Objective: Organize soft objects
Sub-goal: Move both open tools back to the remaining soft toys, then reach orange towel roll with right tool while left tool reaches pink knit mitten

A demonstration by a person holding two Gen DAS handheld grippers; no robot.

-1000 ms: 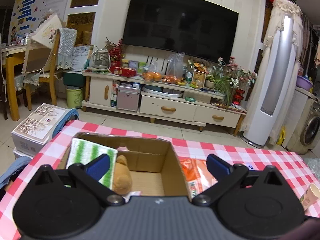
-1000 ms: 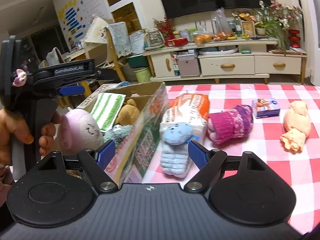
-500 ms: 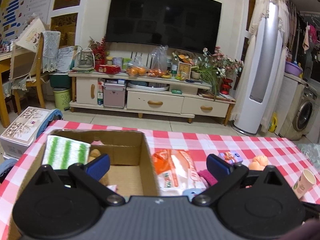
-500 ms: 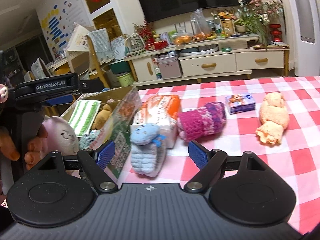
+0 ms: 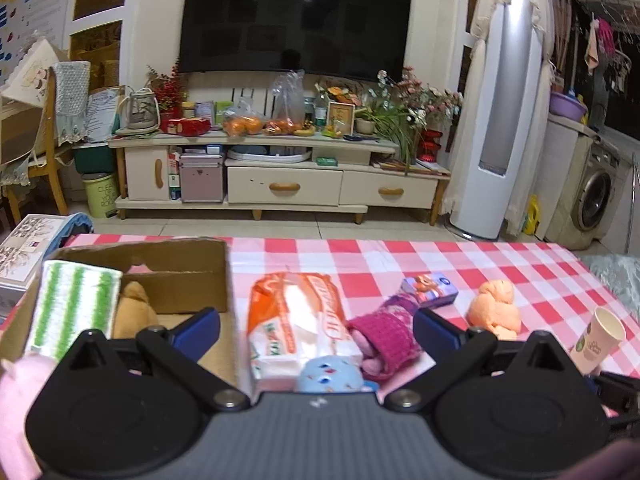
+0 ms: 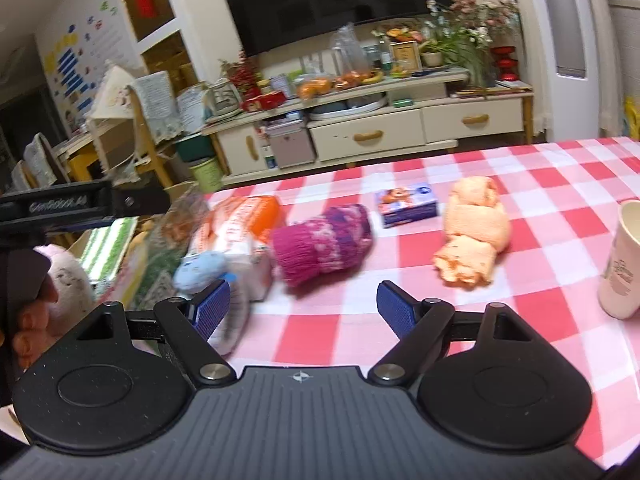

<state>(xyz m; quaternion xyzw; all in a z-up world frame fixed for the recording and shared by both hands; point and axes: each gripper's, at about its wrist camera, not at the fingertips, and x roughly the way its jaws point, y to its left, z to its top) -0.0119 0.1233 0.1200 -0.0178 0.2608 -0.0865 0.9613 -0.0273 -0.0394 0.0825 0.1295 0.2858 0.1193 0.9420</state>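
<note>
Both views have swung right since a second ago: the left gripper [image 5: 316, 326], over the cardboard box [image 5: 188, 276] before, now looks at the items beside it, and the right gripper [image 6: 303, 306] has slid off the blue plush toy [image 6: 202, 266] toward open checkered desk [image 6: 560, 184]. Left gripper spread wide, nothing between its fingers; right gripper also spread, empty. Box sits far left on the desk, holding a green-striped cloth [image 5: 72, 304] upright against its left wall and a tan plush [image 5: 134, 308] just right of it. A pink plush [image 5: 18, 380] shows at the near-left corner of the left view; whether it is in the box or outside, cannot tell. Just right of the box lies an orange-white tissue pack [image 5: 296, 320], blue plush toy touching its near end. Right of the pack lies a magenta knit item [image 6: 324, 242], touching the pack. Farther right sit a small blue packet [image 6: 408, 204], then an orange towel bundle [image 6: 474, 232], well apart from the knit item. Paper cup [image 6: 622, 260] stands upright at the right edge. Right view blurred on the left side; a hand [image 6: 28, 316] holds the left gripper's handle there.
</note>
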